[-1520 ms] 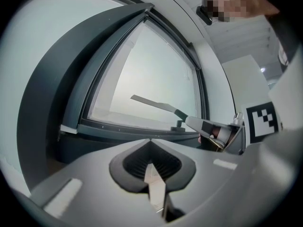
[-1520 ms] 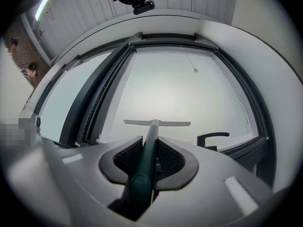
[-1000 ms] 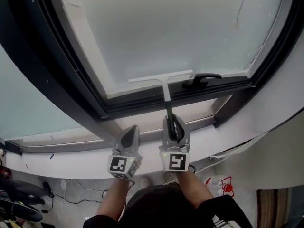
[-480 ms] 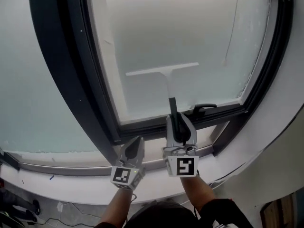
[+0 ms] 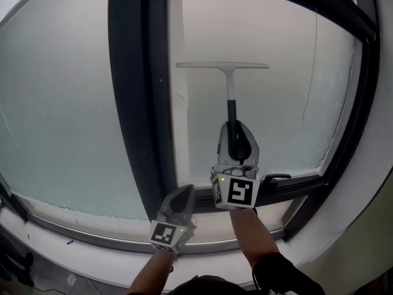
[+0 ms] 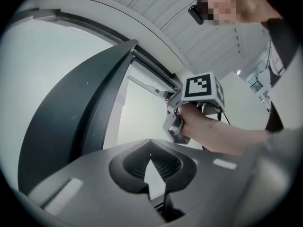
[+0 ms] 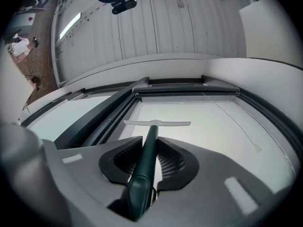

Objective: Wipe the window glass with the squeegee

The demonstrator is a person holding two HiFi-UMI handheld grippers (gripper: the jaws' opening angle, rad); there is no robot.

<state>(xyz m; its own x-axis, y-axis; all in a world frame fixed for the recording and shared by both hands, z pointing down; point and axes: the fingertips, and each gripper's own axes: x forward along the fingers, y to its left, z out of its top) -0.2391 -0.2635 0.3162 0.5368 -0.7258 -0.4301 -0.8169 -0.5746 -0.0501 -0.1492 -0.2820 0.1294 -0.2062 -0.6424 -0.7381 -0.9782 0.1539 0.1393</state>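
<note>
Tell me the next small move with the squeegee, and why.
Probably draw the squeegee straight down the window glass toward the bottom frame. The right tool is shut on its dark handle, the blade lies level and high on the pane, and the glass below it looks hazy, so a downward stroke would cover most of it.

A broad dark frame post (image 5: 132,103) stands upright at centre left, above a pale sill (image 5: 92,251). A black window handle (image 5: 276,178) lies level on the lower frame rail. A thin line (image 5: 315,66), possibly a cord, runs down near the frame's right side. Ribbed white ceiling panels (image 7: 156,22) stretch overhead.
</note>
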